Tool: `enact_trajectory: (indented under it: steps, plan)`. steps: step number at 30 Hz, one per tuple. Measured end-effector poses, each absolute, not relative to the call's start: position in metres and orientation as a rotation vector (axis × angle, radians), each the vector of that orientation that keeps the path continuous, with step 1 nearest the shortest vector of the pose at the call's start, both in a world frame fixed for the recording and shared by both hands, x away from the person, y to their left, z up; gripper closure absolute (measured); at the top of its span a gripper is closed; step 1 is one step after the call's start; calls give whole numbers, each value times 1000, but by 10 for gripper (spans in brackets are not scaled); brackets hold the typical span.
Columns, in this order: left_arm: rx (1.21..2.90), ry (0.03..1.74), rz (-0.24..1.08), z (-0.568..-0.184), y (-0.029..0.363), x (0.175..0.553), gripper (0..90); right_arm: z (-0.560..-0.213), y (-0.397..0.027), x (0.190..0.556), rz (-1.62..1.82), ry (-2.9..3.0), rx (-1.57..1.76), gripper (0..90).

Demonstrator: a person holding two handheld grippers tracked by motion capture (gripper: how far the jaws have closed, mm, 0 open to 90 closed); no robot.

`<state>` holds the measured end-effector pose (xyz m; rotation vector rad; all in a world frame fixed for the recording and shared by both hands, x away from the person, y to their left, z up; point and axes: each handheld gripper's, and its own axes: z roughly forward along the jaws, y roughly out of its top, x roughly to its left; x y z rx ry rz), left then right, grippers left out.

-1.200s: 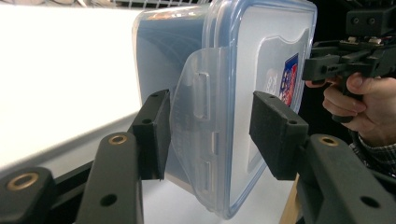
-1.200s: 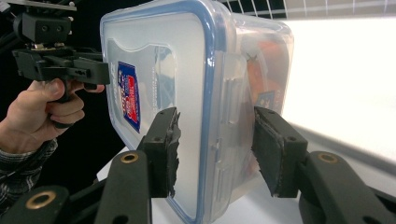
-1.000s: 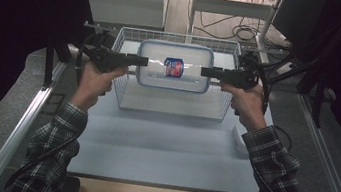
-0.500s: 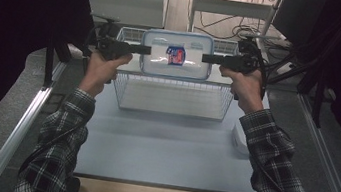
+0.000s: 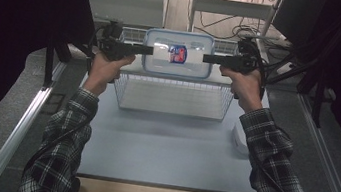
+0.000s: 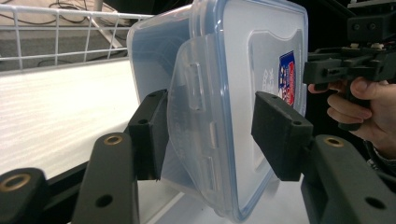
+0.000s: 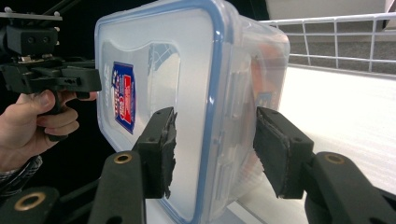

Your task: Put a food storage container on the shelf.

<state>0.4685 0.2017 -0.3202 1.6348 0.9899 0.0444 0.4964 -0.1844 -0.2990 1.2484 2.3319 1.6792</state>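
High view: clear lidded container [image 5: 195, 46] held up in the air over the far rim of a white wire basket [image 5: 175, 84], blue-edged lid turned toward the camera. On the lid, a small label [image 5: 178, 54] in red and blue; writing on it too small to read. Same label [image 6: 288, 77] seen edge-on in the left gripper view, again with white marks that cannot be made out, and nothing legible in the right gripper view either. Gripped at both short ends: left gripper [image 5: 148, 50] clamped across the left end, one pad on the folded side latch and the other on the lid; right gripper [image 5: 207, 58] clamped across the right end, one pad flat on the lid, the other at the base side. Jaws of both just been opening a little, container between them and carried by them. Each gripper in a hand, checked sleeves coming in from below. Under the basket, a pale table [image 5: 166, 146], bare in front. Beyond the basket, cables on the floor.
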Motion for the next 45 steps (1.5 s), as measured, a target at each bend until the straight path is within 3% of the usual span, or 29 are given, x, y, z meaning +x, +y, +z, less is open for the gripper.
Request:
enact_trajectory:
  steps: [14, 18, 21, 26, 35, 45]
  plan:
    - [1626, 1015, 27, -322, 200, 478, 456, -304, -185, 499, 1650, 2338, 1210, 415]
    - [1640, 1050, 75, -321, 200, 479, 429, -307, -181, 499, 1574, 2377, 1191, 427]
    - [1677, 1036, 119, -320, 199, 480, 525, -307, -181, 502, 1595, 2333, 1251, 426]
    - [1719, 1042, 171, -317, 194, 479, 496, -309, -184, 507, 1636, 2301, 1296, 431]
    - [1685, 1048, 195, -321, 195, 478, 474, -301, -177, 497, 1534, 2218, 1221, 516]
    - [1747, 939, 279, -322, 188, 454, 303, -300, -181, 484, 1572, 2239, 1116, 423]
